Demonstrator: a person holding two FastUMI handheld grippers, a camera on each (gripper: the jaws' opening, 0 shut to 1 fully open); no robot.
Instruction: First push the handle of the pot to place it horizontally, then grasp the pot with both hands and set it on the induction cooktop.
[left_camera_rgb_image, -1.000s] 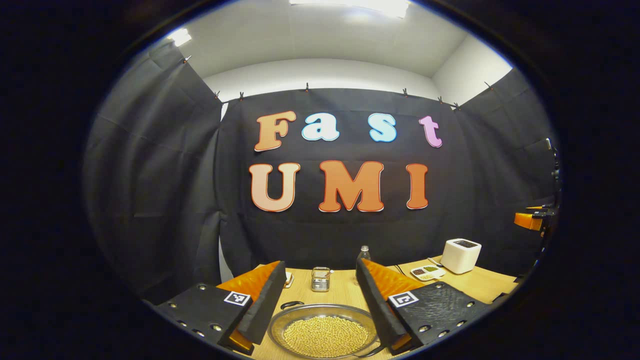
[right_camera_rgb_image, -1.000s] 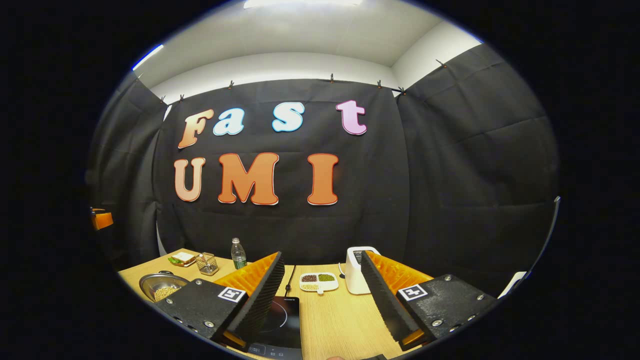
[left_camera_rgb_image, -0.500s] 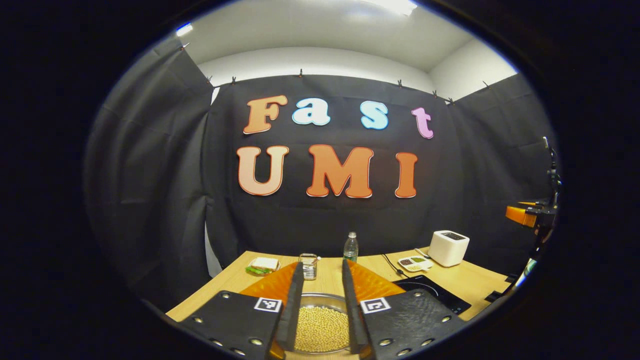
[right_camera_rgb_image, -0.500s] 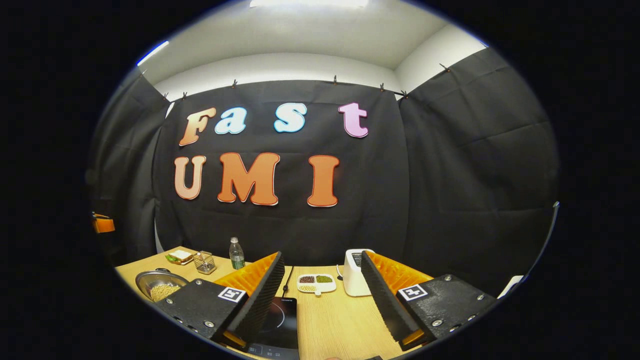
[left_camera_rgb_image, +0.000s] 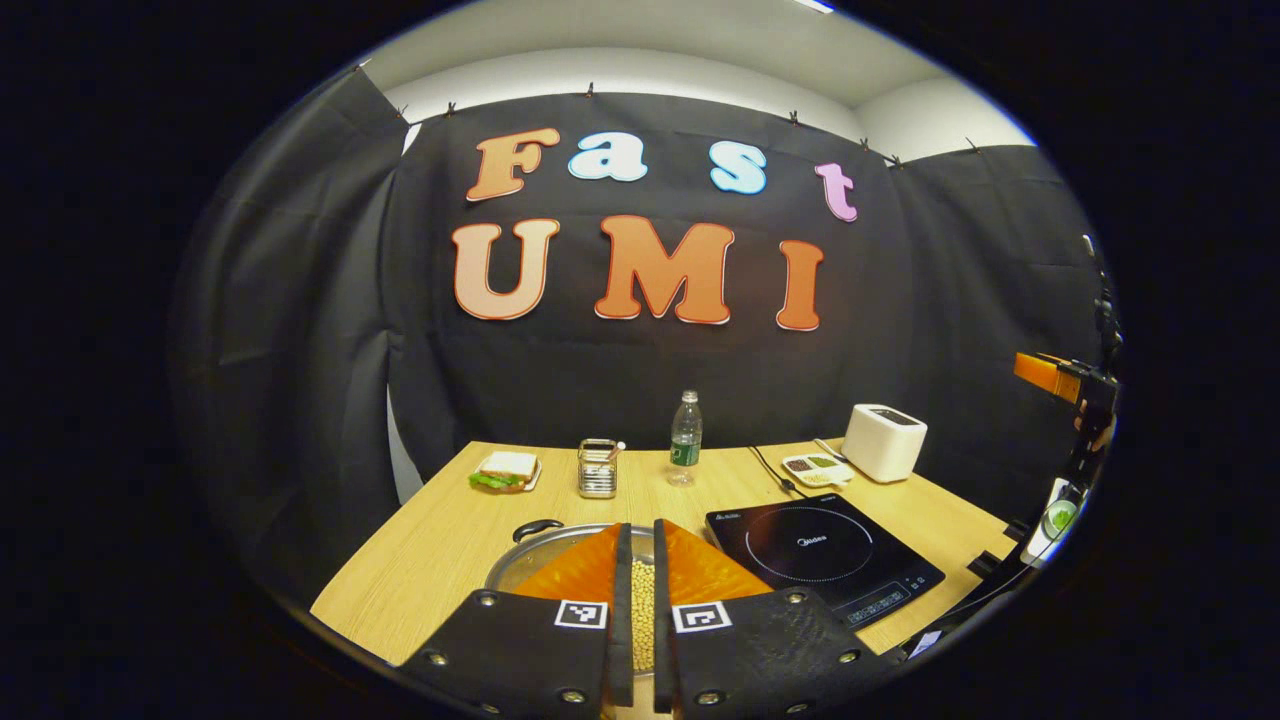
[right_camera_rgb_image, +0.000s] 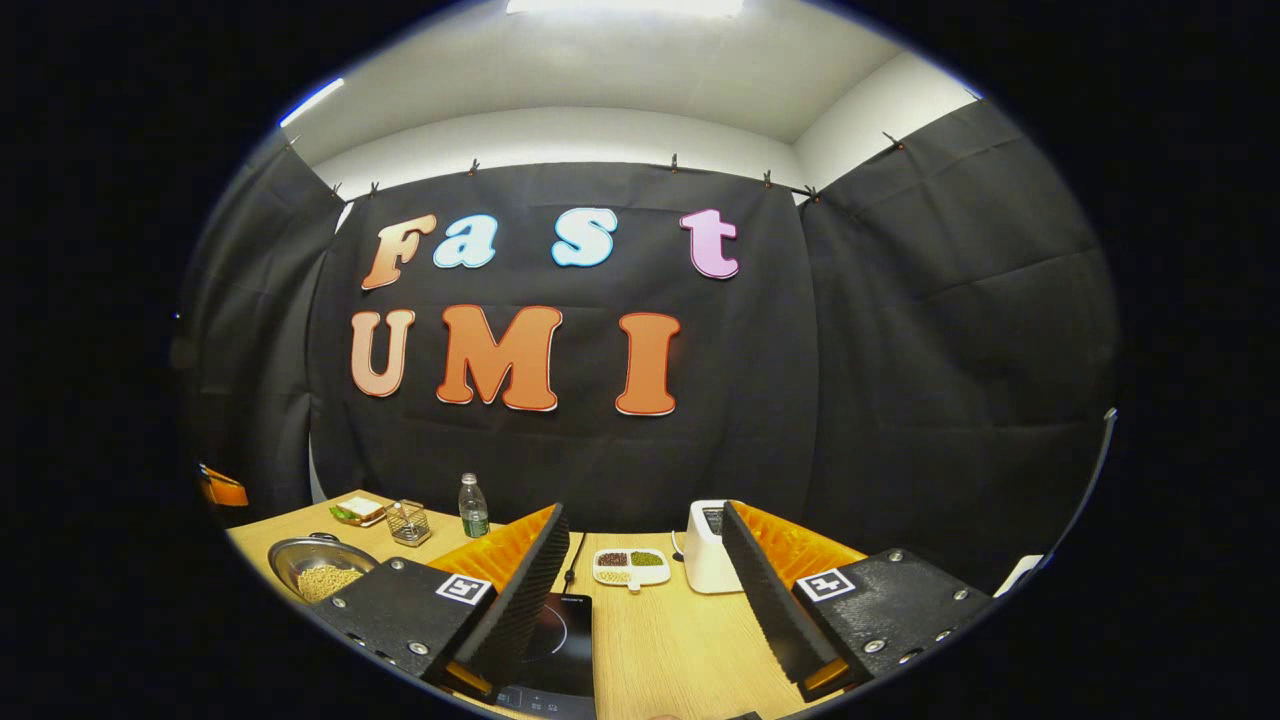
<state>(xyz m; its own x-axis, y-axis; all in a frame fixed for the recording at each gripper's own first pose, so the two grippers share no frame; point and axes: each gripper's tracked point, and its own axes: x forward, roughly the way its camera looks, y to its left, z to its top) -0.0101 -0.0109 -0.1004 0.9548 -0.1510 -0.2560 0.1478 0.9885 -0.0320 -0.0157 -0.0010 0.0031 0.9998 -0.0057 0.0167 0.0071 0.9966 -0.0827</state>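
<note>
A round metal pot (left_camera_rgb_image: 535, 558) holding pale beans sits on the wooden table (left_camera_rgb_image: 440, 540), with a black loop handle (left_camera_rgb_image: 537, 527) at its far left rim. My left gripper (left_camera_rgb_image: 641, 530) hovers over the pot's near side, shut with only a thin slit between its fingers and nothing held. The black induction cooktop (left_camera_rgb_image: 825, 555) lies to the right of the pot. In the right gripper view, my right gripper (right_camera_rgb_image: 643, 515) stands open above the cooktop (right_camera_rgb_image: 560, 640), and the pot (right_camera_rgb_image: 315, 570) is far off to the left.
Along the back of the table stand a sandwich plate (left_camera_rgb_image: 505, 470), a wire holder (left_camera_rgb_image: 597, 468), a water bottle (left_camera_rgb_image: 685, 438), a divided dish (left_camera_rgb_image: 817, 467) and a white toaster (left_camera_rgb_image: 884, 441). A black cable (left_camera_rgb_image: 770, 468) runs to the cooktop.
My left gripper has gone from wide open to shut and has pulled back and tilted down, so more of the table shows. The right gripper has barely moved.
</note>
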